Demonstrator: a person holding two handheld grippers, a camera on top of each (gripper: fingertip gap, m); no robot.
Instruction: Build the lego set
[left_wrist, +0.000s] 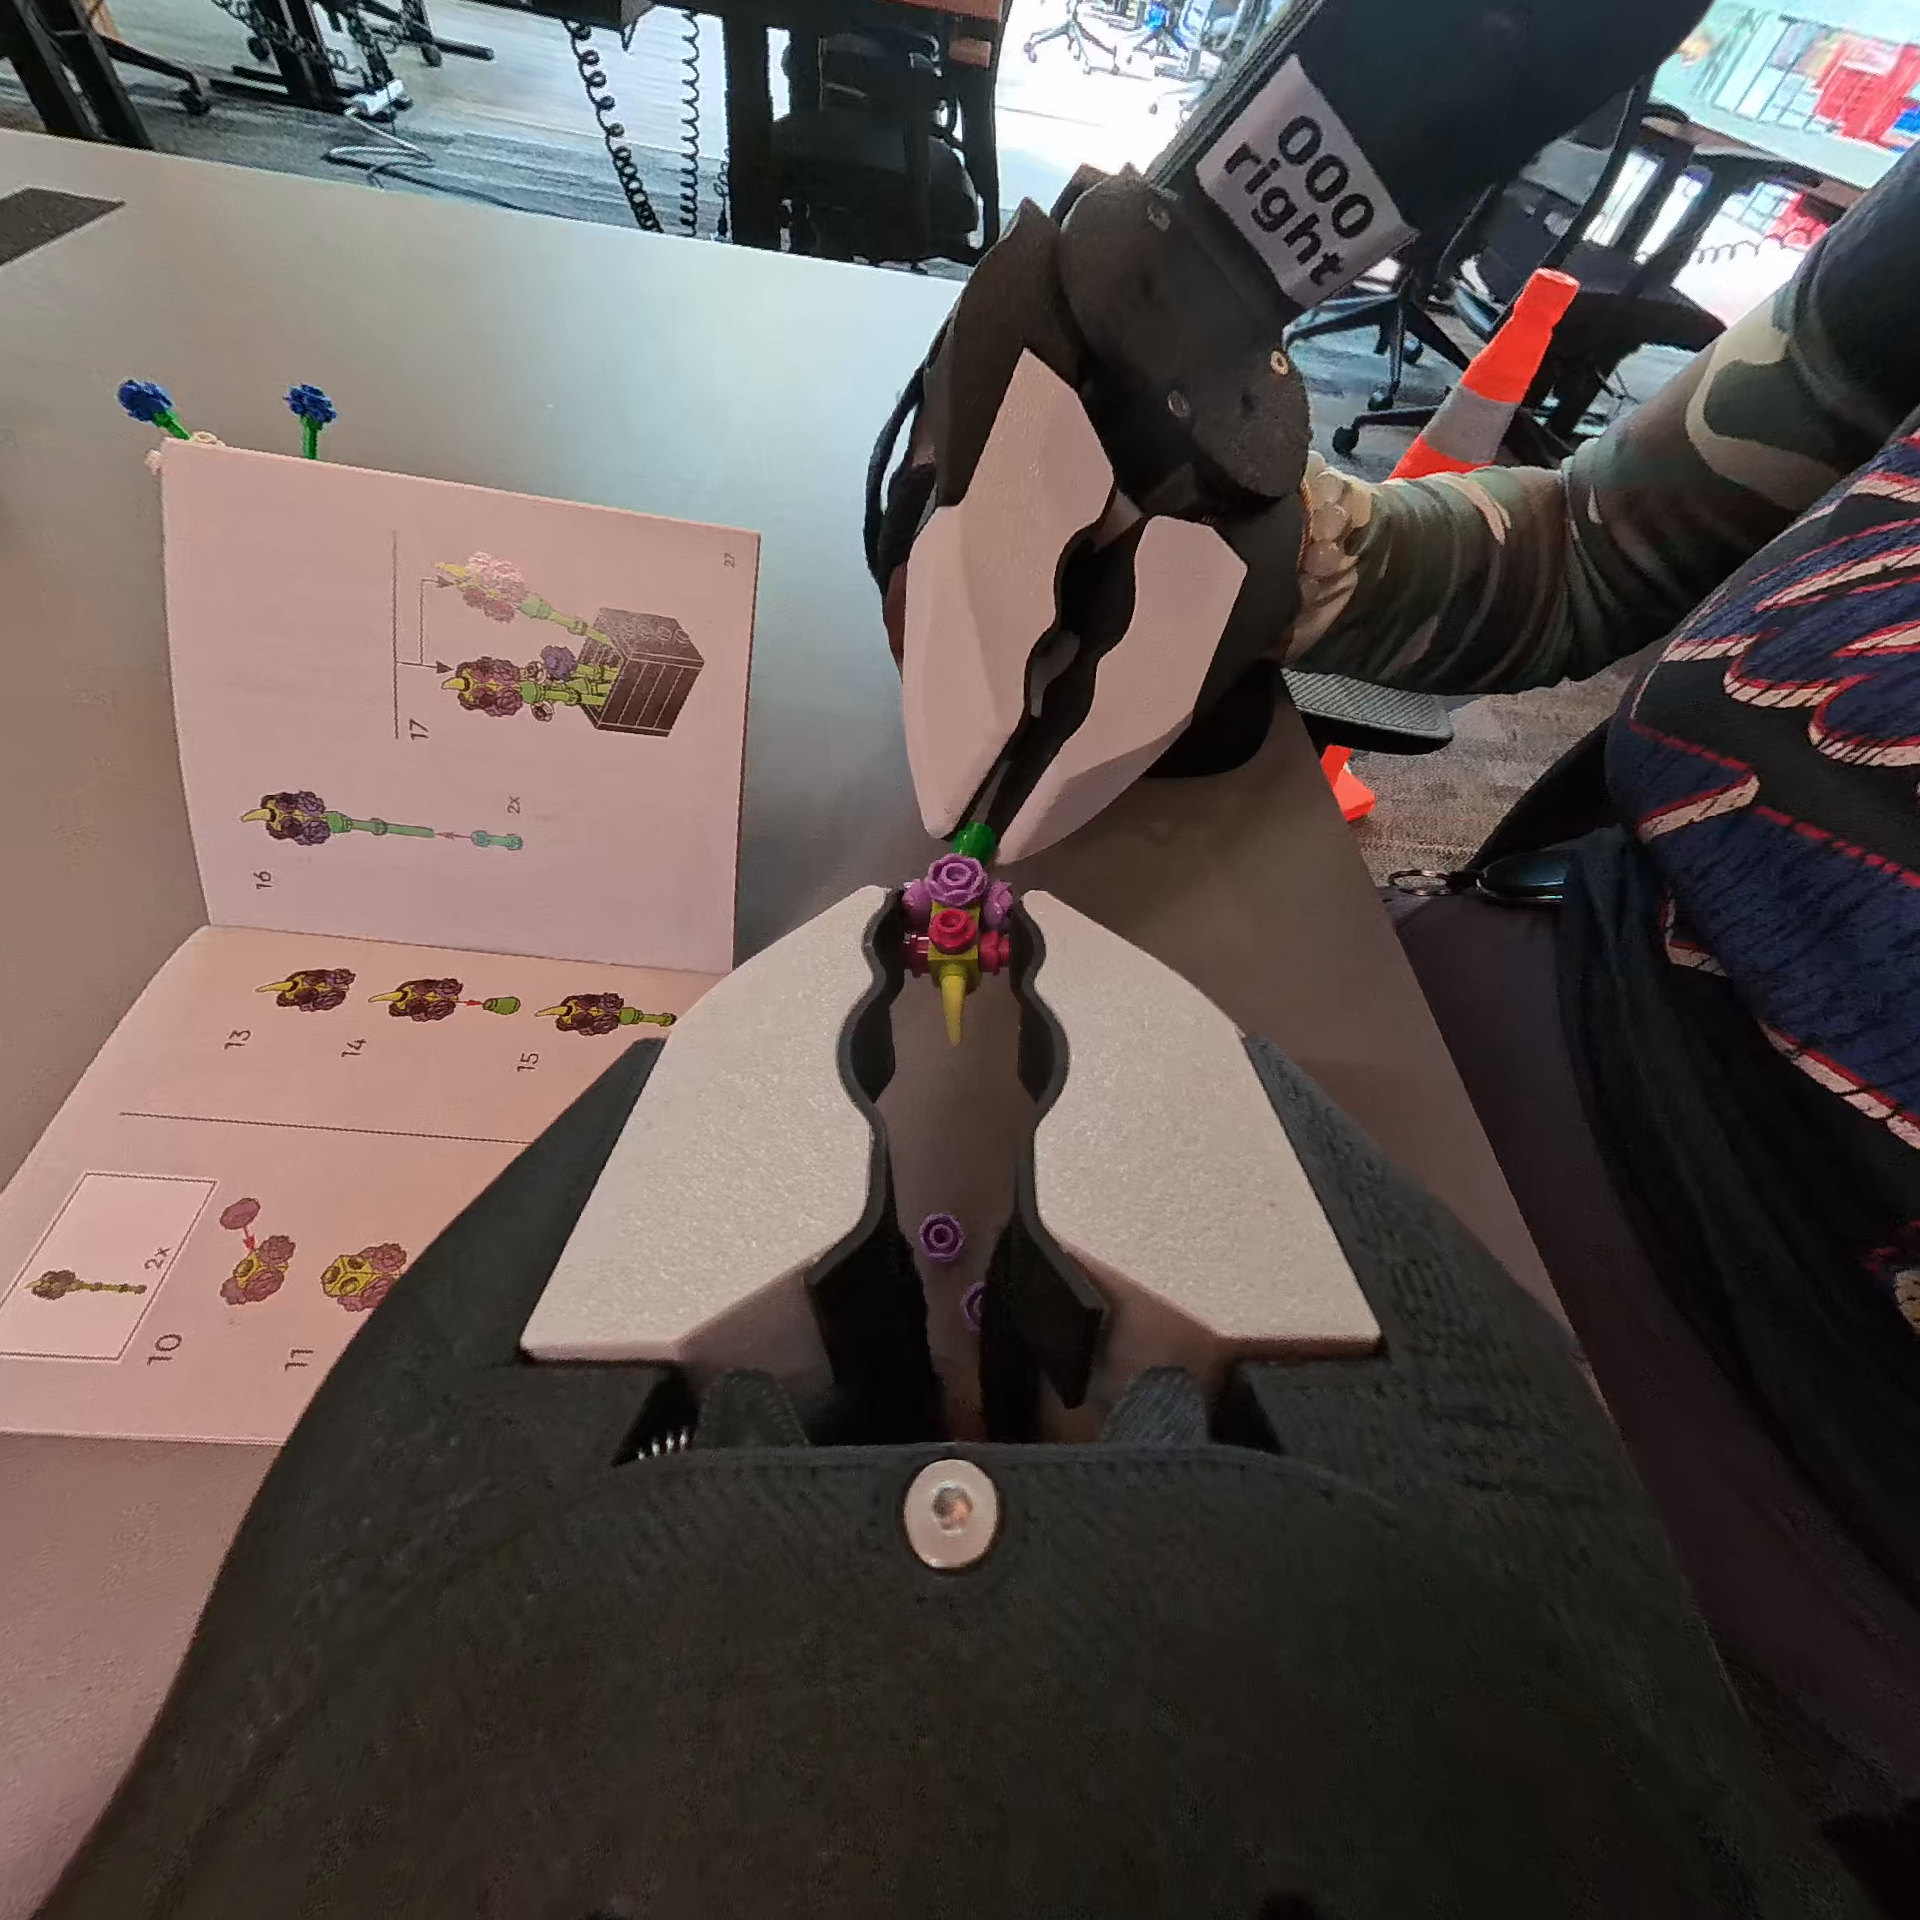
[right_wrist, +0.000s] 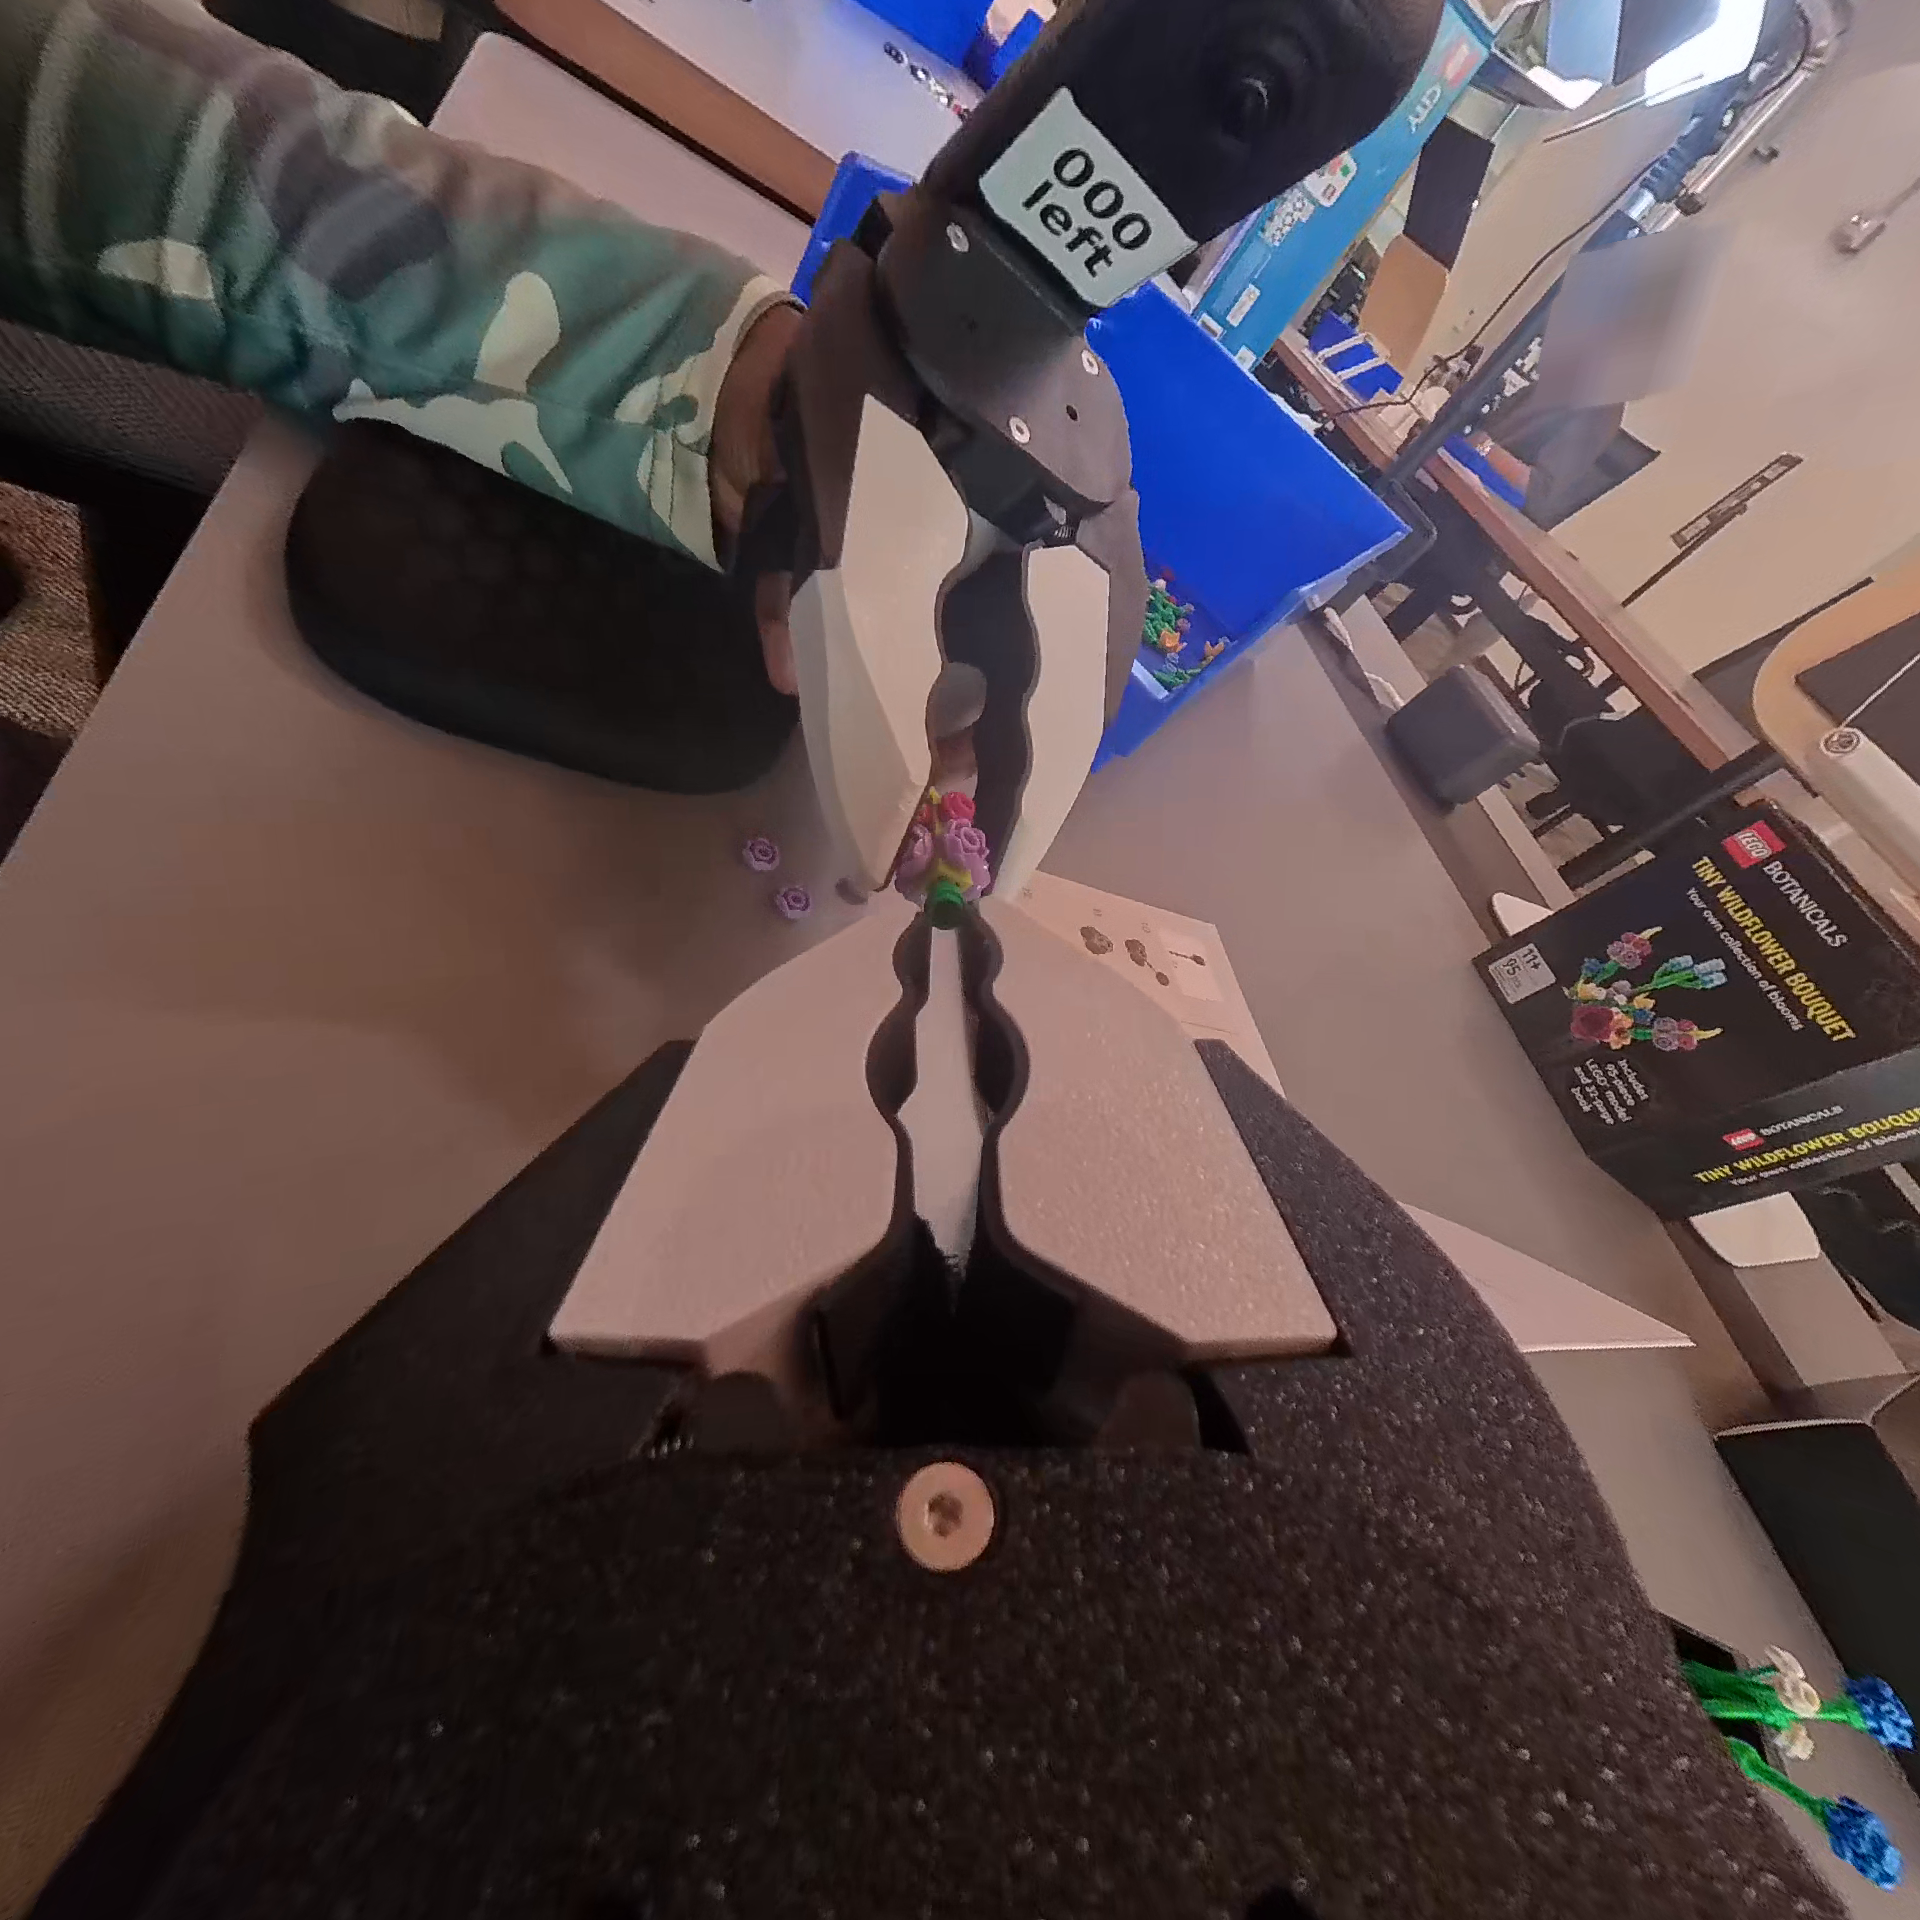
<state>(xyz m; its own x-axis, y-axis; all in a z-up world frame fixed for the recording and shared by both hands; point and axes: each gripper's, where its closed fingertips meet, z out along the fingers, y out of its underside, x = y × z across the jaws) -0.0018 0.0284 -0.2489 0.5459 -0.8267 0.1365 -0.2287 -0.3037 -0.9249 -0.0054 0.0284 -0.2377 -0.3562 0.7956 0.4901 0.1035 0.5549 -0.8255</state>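
My left gripper (left_wrist: 953, 916) is shut on a small flower head (left_wrist: 951, 930) made of purple and magenta blossoms on a yellow core, with a yellow spike pointing back at the camera. My right gripper (left_wrist: 977, 831) comes in from above and is shut on a green stem piece (left_wrist: 975, 837) that meets the flower head. In the right wrist view my right gripper (right_wrist: 943, 935) pinches the green piece (right_wrist: 945, 912) against the flower head (right_wrist: 940, 847), which the left gripper (right_wrist: 948, 883) holds. Both are a little above the grey table (left_wrist: 582, 343).
Two loose purple blossoms (left_wrist: 940, 1236) (right_wrist: 761, 852) lie on the table under the grippers. An open instruction booklet (left_wrist: 457, 675) lies to the left. Blue flowers on green stems (left_wrist: 310, 405) (right_wrist: 1860, 1725) stand behind it. A blue parts bin (right_wrist: 1226, 488) and the set's black box (right_wrist: 1704, 997) are nearby.
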